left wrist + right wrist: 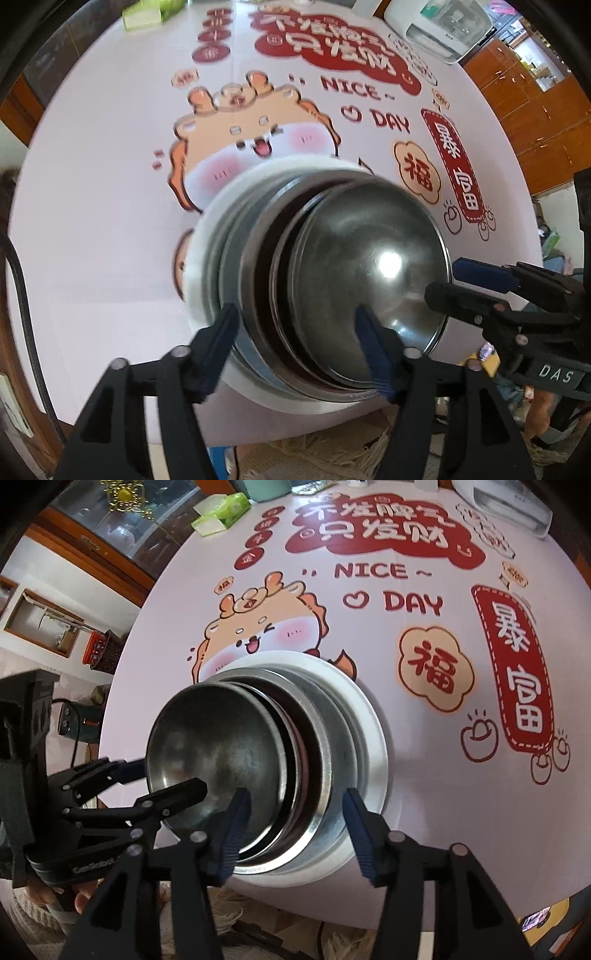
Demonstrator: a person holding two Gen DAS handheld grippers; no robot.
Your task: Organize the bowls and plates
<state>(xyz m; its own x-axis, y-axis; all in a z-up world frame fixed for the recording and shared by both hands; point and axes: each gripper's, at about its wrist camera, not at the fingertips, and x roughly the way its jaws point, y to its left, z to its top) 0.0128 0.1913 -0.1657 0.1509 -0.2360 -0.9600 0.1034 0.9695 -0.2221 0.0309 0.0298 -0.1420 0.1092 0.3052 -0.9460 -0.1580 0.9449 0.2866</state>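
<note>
— What are the jaws doing on your end?

— I'm seeing the left gripper [297, 338] standing with its jaws spread, straddling the near rim of the stack without pinching it. The right gripper [295, 819] is doing the same on its side, jaws apart, pads clear of the metal.

— And the dishes?

— The steel bowl [373, 266] is sitting on top, nested in a dark bowl [295, 738], which is resting in wider steel dishes [340, 749]. Everything is sitting on a white plate [376, 734] at the bottom.

— Where is that stack lying?

— It's sitting near the front edge of the worktop [424, 794], covering the lower part of the cartoon dragon print [258, 627]. A green tissue box [221, 515] is lying at the far edge, with a white appliance [439, 26] in the far right corner.
</note>
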